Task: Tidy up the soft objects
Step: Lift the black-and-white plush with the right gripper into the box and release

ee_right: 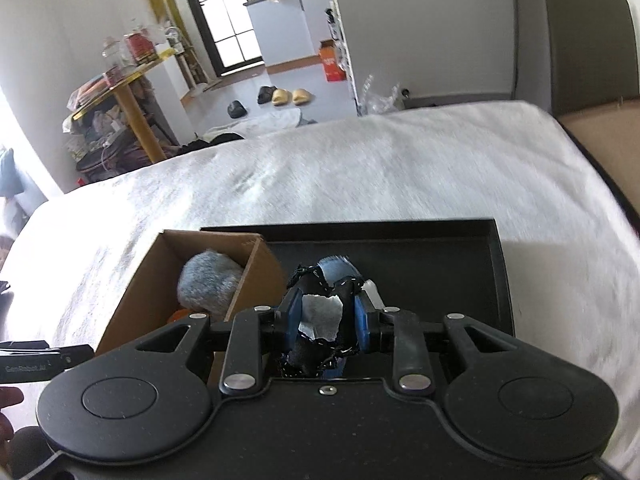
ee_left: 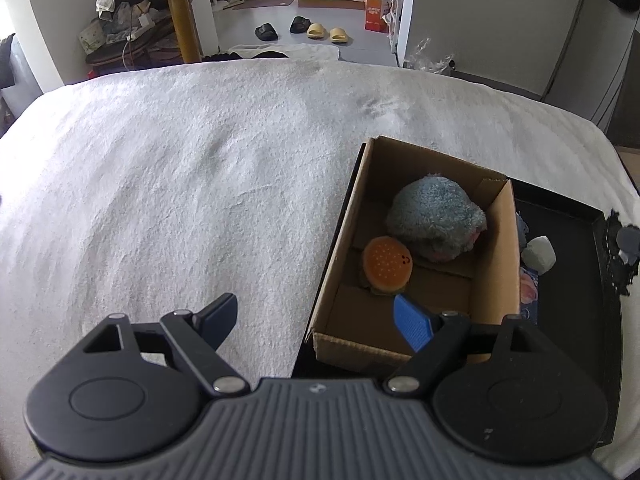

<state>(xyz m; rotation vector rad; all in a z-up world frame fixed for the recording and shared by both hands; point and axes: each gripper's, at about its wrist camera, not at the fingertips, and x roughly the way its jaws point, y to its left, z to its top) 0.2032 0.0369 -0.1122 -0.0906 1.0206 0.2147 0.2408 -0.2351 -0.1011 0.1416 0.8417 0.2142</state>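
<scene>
Bright window daylight, fisheye-bent edges, perhaps slight motion blur.

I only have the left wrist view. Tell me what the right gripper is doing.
Observer: The right gripper has its jaws shut on a black stitched cloth item with a white patch.
Operator: Say where it sits relative to the containers.
Observer: In the right wrist view it hangs over the black tray, just right of the cardboard box.
Operator: Report what lies past it.
Observer: Something blue shows just beyond the cloth, inside the tray. It is too blurred to identify.
</scene>
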